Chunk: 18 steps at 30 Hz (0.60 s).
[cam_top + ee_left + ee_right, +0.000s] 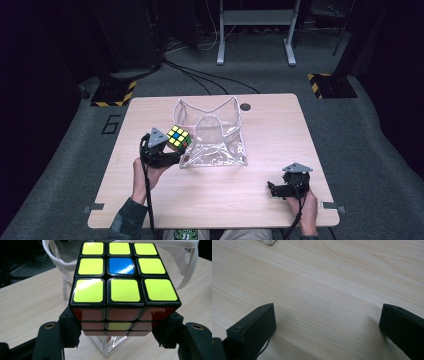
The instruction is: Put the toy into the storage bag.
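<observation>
High view puts the left gripper (176, 156) left of centre in the frame, over the wooden table (150, 195), with a person's hand (145, 172) wrapped round its body and a grey three-cornered plate on top. Its jaws are clamped on a puzzle cube (178, 137), which sits just above and to the right of the hand, its upper face yellow with a blue middle square. Left gripper view shows the same grasp up close: the cube (123, 290) is centred in the frame, raised off the tabletop, a black jaw pressing against each of its lower flanks, the side facing the camera red with one yellow square in the middle. Directly right of the cube in the high view, at the centre of the frame, stands a clear plastic bag (215, 137) with white edging, its mouth spread wide and upward; the cube is just beside its left wall, outside it. Far to the lower right of the frame, well apart from the bag, the right gripper (272, 190) rests low near the table's front edge; right gripper view shows its jaws spread wide with bare wood between them, grasping nothing.
</observation>
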### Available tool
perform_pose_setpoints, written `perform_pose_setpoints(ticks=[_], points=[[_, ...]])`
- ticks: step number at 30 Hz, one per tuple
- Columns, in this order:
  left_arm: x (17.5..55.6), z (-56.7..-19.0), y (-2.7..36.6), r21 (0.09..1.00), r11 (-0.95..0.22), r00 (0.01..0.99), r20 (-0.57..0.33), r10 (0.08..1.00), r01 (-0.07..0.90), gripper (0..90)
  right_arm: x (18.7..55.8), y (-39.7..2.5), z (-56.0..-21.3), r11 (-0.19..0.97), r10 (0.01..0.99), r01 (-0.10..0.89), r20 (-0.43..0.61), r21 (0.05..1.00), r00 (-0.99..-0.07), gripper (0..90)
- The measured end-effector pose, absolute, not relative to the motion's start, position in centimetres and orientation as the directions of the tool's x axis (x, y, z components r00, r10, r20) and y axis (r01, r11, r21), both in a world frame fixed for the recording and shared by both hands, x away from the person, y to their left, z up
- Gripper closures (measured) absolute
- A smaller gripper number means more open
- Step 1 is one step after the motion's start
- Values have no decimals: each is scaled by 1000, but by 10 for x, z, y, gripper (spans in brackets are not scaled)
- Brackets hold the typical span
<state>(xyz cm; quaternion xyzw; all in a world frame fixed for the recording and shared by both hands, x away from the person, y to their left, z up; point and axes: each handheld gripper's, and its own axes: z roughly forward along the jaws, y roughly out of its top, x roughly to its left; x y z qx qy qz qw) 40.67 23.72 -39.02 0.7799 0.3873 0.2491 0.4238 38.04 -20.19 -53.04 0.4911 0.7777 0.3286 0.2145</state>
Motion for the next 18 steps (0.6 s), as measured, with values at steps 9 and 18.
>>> perform_pose_setpoints(ticks=[9, 18], points=[[410, -376, 232, 857, -358, 588, 81, 805, 372, 342, 380, -202, -530, 302, 905, 623, -11, 722, -426, 1], [411, -366, 230, 865, -355, 593, 86, 800, 354, 342, 380, -202, -530, 302, 905, 623, -11, 722, -426, 1]])
